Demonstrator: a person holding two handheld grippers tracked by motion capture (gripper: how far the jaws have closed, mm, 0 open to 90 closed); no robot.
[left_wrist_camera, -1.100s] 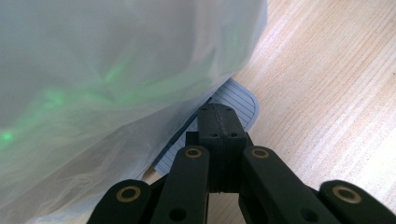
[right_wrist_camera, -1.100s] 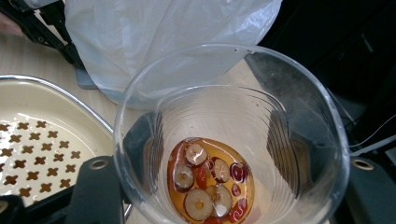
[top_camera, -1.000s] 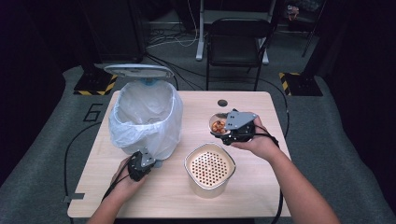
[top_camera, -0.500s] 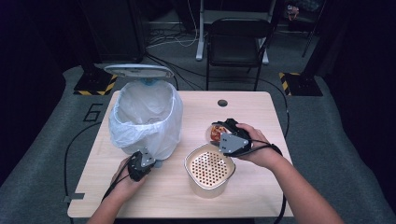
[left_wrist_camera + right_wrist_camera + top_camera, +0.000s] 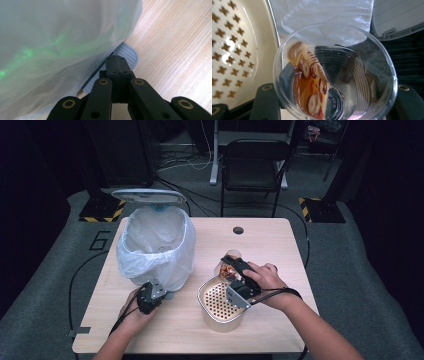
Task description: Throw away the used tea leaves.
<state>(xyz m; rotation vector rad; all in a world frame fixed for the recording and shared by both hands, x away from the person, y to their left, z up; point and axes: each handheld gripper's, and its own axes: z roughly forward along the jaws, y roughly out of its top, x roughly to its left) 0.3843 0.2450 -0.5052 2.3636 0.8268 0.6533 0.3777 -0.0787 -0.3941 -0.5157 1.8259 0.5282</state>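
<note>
A clear plastic cup holds reddish liquid and fruit slices. My right gripper is shut on its sides. In the high view the cup lies tilted at the far rim of a cream perforated strainer tub, mouth towards the bin, with the right gripper around it. The liquid pools along the cup's lower side. My left gripper is shut, its tips resting on the ribbed pedal of a bin lined with a white bag. The bin lid stands open.
The wooden table has a round cable hole near its far edge. A black chair stands behind the table. Cables trail from both grippers over the table's near edge.
My right hand has carried the cup towards me and down, from beside the strainer tub to its far rim, tilting it more. The left gripper has stayed on the pedal.
</note>
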